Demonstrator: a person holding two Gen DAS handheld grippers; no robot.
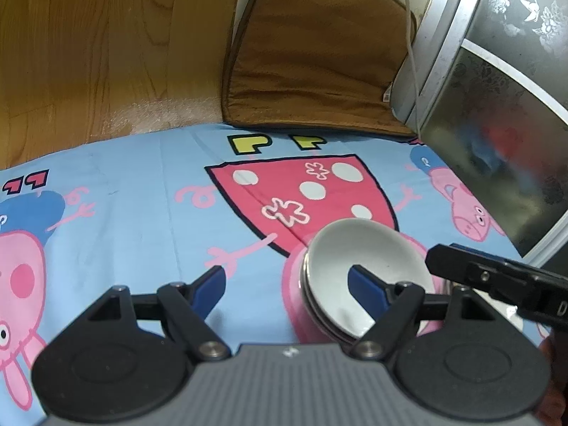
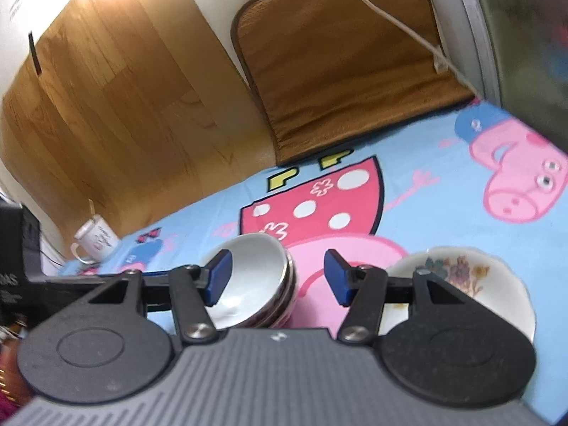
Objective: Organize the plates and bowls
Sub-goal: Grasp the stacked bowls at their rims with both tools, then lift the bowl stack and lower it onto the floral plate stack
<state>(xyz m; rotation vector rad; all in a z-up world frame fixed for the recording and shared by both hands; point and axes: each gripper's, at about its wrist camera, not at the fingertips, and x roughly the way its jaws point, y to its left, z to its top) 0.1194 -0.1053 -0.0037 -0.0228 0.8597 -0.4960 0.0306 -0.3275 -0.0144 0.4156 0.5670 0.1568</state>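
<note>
A stack of white bowls (image 1: 365,273) sits on the cartoon-print cloth (image 1: 142,220). My left gripper (image 1: 289,293) is open and empty, its right finger (image 1: 365,291) in front of the stack. The right gripper's body (image 1: 497,280) shows at the right edge of the left wrist view. In the right wrist view the same stack (image 2: 248,280) lies behind my left finger. A white plate with a flower print (image 2: 465,284) lies flat to the right, partly hidden by the gripper. My right gripper (image 2: 278,277) is open and empty above the cloth (image 2: 443,220) between bowls and plate.
A white enamel mug (image 2: 97,241) stands at the far left of the cloth. A brown cushion (image 1: 312,53) leans against the wall at the back. A wooden panel (image 1: 106,42) is behind the cloth. A metal-framed door (image 1: 497,106) stands to the right.
</note>
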